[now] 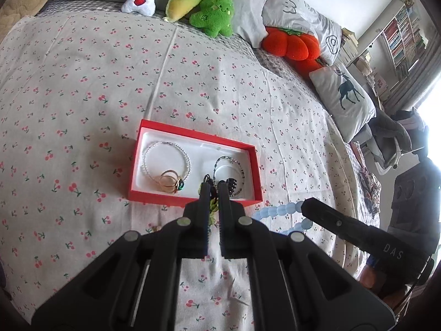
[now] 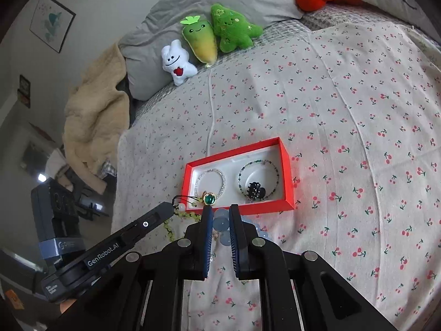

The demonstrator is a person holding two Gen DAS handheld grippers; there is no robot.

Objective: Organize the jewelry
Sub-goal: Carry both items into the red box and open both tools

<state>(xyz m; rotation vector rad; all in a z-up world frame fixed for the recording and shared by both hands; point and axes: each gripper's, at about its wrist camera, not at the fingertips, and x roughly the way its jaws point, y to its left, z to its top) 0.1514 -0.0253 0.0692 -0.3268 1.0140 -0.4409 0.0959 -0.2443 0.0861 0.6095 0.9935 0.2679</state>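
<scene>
A red box [image 1: 193, 135] with a white lining lies on the cherry-print bedsheet. It holds a pearl bracelet, a gold ring with a green stone [image 1: 179, 186], a dark bead bracelet and a black hair clip [image 1: 231, 183]. My left gripper [image 1: 214, 189] is shut on a green bead string with a black cord [image 1: 212, 207], just in front of the box. In the right wrist view my right gripper [image 2: 220, 211] is shut on a pale blue bead bracelet [image 2: 222, 223], lifted near the box's [image 2: 239, 209] front wall. The left gripper [image 2: 169, 207] shows there, green beads [image 2: 166, 227] dangling.
Plush toys [image 1: 215, 11] and grey pillows line the head of the bed, with an orange pumpkin cushion [image 1: 292, 45] and a deer cushion [image 1: 344, 96] to the right. A beige blanket [image 2: 93, 121] hangs off the bed's left side. A small gold piece [image 1: 156, 228] lies on the sheet.
</scene>
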